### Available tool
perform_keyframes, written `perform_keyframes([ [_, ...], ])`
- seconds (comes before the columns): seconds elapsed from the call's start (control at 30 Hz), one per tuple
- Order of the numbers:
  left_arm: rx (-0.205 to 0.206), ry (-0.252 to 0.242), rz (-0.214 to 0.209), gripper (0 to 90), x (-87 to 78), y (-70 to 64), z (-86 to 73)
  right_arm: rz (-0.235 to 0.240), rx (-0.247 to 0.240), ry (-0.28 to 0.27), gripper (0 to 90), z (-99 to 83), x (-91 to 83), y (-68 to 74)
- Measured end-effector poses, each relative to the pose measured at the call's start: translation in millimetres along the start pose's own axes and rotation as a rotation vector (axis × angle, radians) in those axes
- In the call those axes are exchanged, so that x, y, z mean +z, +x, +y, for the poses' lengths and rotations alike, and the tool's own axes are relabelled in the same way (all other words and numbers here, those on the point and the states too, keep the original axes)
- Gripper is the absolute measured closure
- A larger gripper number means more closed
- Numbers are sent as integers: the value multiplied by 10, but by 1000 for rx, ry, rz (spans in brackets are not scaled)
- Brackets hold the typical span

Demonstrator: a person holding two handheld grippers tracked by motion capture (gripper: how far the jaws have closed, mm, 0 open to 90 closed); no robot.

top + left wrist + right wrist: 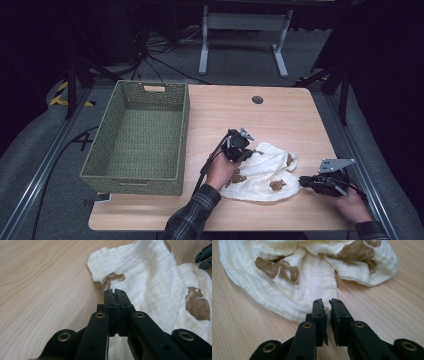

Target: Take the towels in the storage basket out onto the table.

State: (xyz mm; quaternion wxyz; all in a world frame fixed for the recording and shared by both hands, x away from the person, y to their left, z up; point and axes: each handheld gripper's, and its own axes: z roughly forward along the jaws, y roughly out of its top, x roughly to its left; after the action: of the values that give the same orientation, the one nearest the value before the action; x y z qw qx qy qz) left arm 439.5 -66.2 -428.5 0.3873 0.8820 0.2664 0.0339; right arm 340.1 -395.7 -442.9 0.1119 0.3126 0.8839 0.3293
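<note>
We count one white cloth (262,172) with brown patches, crumpled on the right half of the bench (280,115), and one woven green basket (137,137) standing on the left half. Our left gripper (115,292) has its jaws pressed together, pinching the cloth's edge. Our right gripper (326,305) rests at the cloth's right edge, jaws slightly spread. Around the light wood bench lie grey carpet and cables, the room dark.
</note>
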Motion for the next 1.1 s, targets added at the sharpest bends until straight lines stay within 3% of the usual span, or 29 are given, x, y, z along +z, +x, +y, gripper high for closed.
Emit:
perform_keyframes([
  [0.07, -14, -4, 13, 888, -93, 16, -48, -7, 8, -14, 769, 18, -12, -12],
  [0.33, -24, -7, 29, 888, -160, 40, -114, -34, 25, -61, 725, 174, 3, -76],
  [0.67, -46, -8, 36, 888, -210, 86, -194, -44, 30, -57, 657, 367, 250, -175],
  [0.8, -40, -5, 35, 888, -202, 89, -227, -37, 33, -37, 697, 396, 330, -198],
  [0.93, -49, -2, 31, 888, -194, 85, -235, -25, 36, -17, 848, 414, 407, -230],
  [1.1, -43, -2, 29, 888, -185, 88, -237, -25, 44, -35, 877, 435, 383, -253],
])
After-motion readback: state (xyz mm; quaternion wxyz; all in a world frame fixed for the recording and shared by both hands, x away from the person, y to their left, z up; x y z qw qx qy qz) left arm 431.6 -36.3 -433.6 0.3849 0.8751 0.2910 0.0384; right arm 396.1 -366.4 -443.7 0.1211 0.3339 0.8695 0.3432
